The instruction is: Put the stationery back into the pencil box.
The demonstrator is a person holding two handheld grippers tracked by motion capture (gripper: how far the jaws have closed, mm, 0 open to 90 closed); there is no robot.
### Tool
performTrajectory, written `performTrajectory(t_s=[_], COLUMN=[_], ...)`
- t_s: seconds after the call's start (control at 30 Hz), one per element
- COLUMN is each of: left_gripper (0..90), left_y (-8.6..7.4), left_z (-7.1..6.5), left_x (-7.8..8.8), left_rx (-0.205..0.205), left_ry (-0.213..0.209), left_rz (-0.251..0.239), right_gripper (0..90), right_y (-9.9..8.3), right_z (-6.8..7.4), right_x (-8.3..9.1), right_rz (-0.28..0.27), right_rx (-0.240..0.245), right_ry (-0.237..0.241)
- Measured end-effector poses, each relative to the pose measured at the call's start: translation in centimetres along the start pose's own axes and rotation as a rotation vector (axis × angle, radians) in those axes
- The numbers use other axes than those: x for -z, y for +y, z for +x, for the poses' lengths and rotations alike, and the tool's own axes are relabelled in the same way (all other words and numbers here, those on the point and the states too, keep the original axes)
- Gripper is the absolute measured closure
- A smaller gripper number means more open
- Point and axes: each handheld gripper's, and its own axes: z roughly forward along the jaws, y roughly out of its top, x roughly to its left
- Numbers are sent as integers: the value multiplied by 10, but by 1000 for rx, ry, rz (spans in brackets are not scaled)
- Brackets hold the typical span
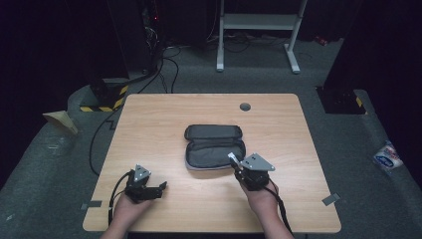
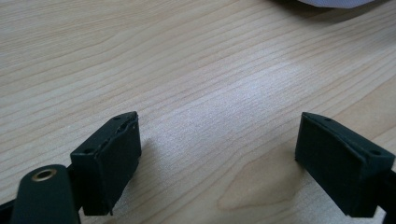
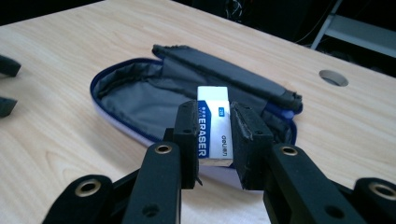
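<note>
Left hand-held gripper (image 1: 161, 188): nearest the person, low over the tabletop (image 1: 149, 129) at its near left; released, its jaws standing wide apart with bare wood between them in the left gripper view.
Right hand-held gripper (image 3: 212, 133): clenched on the eraser (image 3: 213, 125); in the right gripper view both pads press its long sides.
Eraser: white block in a blue and white sleeve, held clear of the tabletop, just short of the near rim of the pencil case (image 3: 140, 100).
Pencil case: lies open at mid-tabletop, flap (image 3: 224, 74) folded back to the far side, grey lining exposed; nothing seen inside the visible part.
Cable hole (image 1: 245, 106): beyond the pencil case, near the far edge, well apart from the work.
Progress, judged: the pick-up is done and the grasp looks square. Left to do: carry the eraser over the open mouth, lower it, release. Whether the case is then to be closed cannot be told.
</note>
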Motion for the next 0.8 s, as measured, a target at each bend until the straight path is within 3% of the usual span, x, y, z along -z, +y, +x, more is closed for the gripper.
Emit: performTrajectory(t_s=[0.33,0.8], left_gripper=[146,153], left_y=[0,0], left_z=[-1,-1], left_x=[0,0], left_rx=[4,-1], left_ry=[0,-4], left_rz=[-3,-6], right_gripper=[724,724], right_y=[19,28], right_z=[-8,-22], right_x=[-4,-24], right_rz=[-12,27], right_rx=[-7,-27], right_ry=[-31,-46])
